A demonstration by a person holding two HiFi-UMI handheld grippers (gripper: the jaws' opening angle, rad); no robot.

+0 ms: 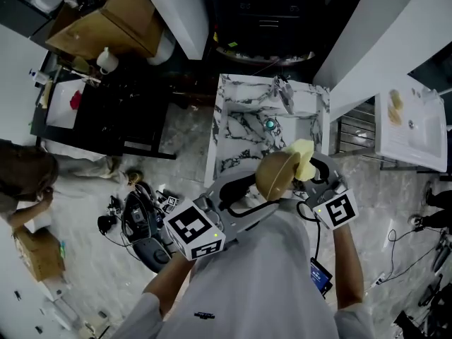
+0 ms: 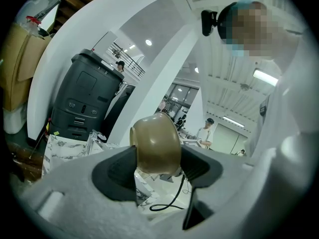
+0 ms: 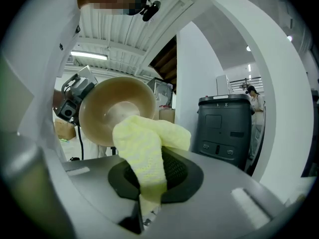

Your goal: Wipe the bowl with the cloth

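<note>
The left gripper (image 2: pixel 158 167) pinches a glossy tan round bowl (image 2: pixel 155 141) between its jaws, in the air above a white marble-patterned table (image 1: pixel 240 129). The right gripper (image 3: pixel 149 180) clamps a pale yellow knitted cloth (image 3: pixel 144 151), bunched at the bowl's rim.

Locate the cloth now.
Head view, centre-right: the cloth is clamped in the right gripper, at the mouth of the bowl the left gripper holds.

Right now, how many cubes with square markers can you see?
2: one marker cube on the left gripper holding the bowl, another on the right gripper holding the cloth.
</note>
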